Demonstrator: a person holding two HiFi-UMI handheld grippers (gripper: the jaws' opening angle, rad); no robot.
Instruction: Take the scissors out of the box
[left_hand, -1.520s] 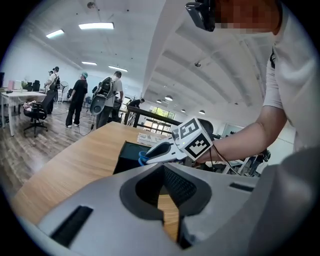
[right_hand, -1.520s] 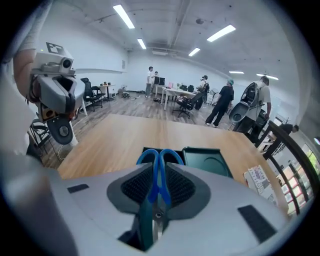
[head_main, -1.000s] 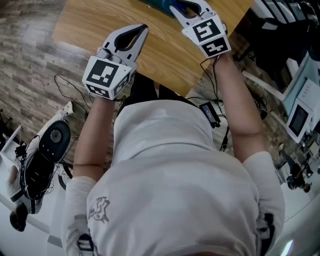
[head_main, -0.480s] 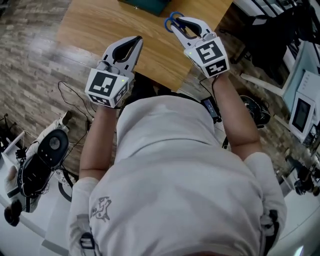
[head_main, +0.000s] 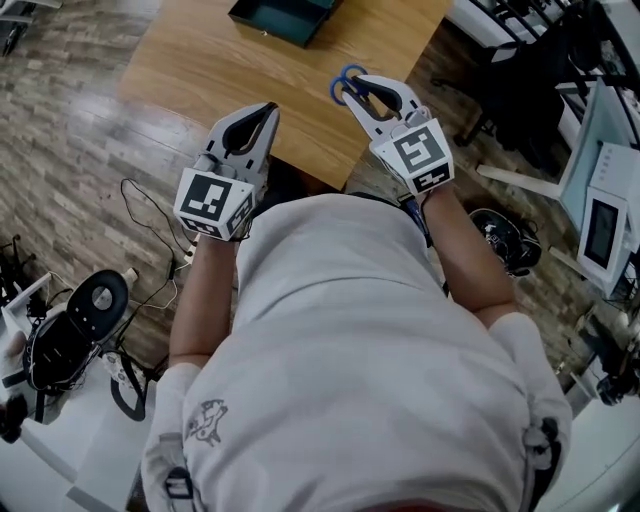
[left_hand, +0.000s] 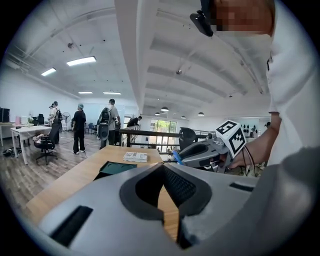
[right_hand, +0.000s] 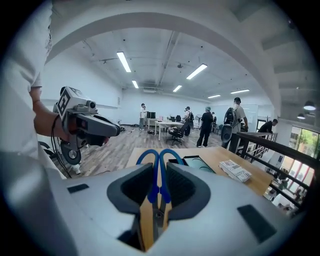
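- The right gripper has its fingers clenched on the blue-handled scissors, held above the near right edge of the table.
- The scissors are clear of the dark green box, which sits well apart on the far side of the table.
- The left gripper, to the left, has its fingers pressed together on nothing.

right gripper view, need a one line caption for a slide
Right tongs shut on the blue-handled scissors, with the box on the table beyond.

Blue-handled scissors gripped in right claw, outside teal box.
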